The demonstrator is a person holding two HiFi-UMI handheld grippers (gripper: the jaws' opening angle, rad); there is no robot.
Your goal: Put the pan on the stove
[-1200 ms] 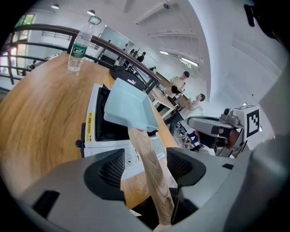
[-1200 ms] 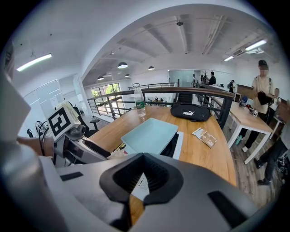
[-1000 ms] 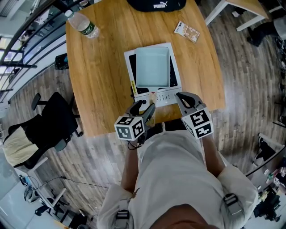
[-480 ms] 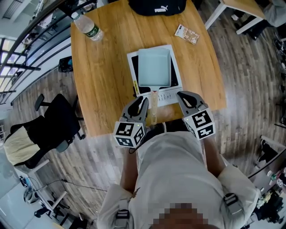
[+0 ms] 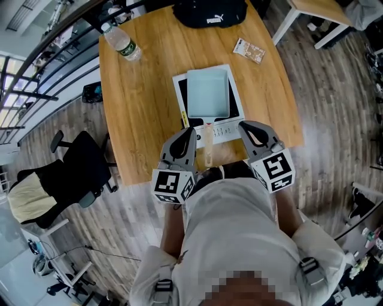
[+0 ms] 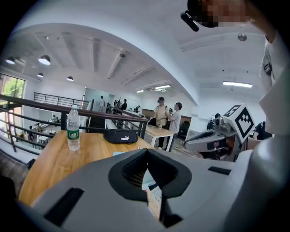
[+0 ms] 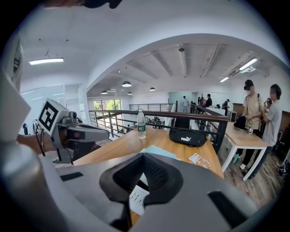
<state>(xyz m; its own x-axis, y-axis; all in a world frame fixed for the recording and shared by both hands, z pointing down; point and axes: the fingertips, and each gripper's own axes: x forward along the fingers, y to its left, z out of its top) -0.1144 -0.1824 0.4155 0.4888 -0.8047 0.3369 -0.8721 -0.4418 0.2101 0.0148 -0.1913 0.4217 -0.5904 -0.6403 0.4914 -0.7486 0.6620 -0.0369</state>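
Head view: pale-blue sq pan w/ wood handle on stove; left gripper, right gripper fingers closed.

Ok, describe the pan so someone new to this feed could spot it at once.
In the head view, find the wooden table, then the white, black-topped stove near its front edge. The pan sits on it: square, with a light wooden handle pointing toward the person. It is the only pale blue thing there; the bottle, black bag and packet lie farther back.
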